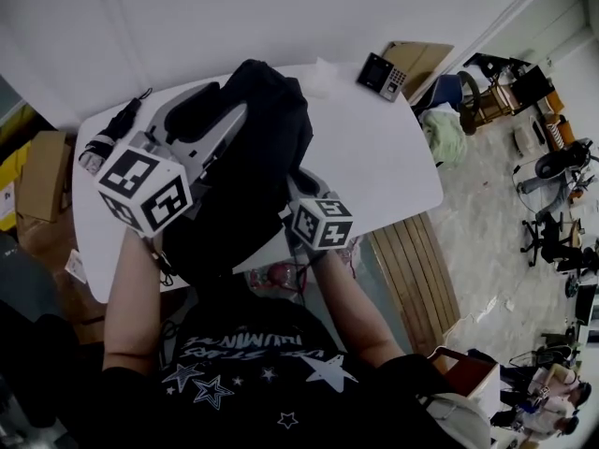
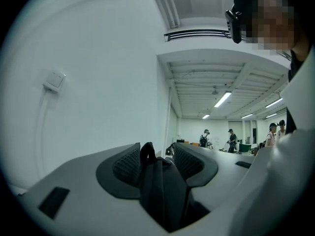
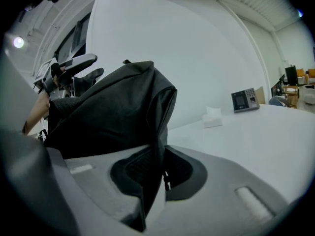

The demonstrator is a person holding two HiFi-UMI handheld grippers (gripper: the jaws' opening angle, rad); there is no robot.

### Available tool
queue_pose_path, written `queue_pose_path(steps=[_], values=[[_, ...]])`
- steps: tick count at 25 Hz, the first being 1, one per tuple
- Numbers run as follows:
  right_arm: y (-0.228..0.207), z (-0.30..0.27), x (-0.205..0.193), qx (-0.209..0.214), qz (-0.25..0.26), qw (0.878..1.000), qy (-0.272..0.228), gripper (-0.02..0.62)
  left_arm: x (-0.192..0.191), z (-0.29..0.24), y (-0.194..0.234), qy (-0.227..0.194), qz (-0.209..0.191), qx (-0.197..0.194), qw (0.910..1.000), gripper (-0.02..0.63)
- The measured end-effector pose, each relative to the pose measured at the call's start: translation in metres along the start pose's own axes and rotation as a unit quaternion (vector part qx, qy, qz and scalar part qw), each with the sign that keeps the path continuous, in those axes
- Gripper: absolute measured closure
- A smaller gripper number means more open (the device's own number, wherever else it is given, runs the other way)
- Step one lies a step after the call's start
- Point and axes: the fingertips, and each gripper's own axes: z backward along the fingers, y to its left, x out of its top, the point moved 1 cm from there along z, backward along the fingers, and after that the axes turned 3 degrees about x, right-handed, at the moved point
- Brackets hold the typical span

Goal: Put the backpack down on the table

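Observation:
A black backpack (image 1: 253,157) stands over the near part of the white table (image 1: 384,148), its lower end reaching past the front edge. My left gripper (image 1: 220,101) is at its upper left. In the left gripper view a black strap (image 2: 160,191) runs between the spread jaws of that gripper (image 2: 157,156), and the pads do not press on it. My right gripper (image 1: 298,183) is at the bag's right side. In the right gripper view that gripper (image 3: 156,163) is shut on a fold of the backpack (image 3: 113,107). The bag's underside is hidden.
A small black terminal (image 1: 382,75) and a white tissue pack (image 1: 323,78) sit at the table's far edge. A folded black umbrella (image 1: 112,129) lies at its left end. A cardboard box (image 1: 42,171) stands on the floor to the left, and a wooden bench (image 1: 416,260) to the right.

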Motion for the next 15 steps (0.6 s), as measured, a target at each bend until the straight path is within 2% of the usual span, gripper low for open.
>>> queue_pose_path(steps=[7,15], values=[[-0.032,-0.004,-0.034,-0.031,-0.042,0.998,0.020,0.554,-0.031,0.011,0.018,0.030,0.016,0.031,0.9989,0.414],[-0.046,-0.006,-0.048,-0.021,-0.077,0.996,0.044,0.549,-0.054,0.028,0.021,0.046,0.035,0.050,0.9971,0.416]])
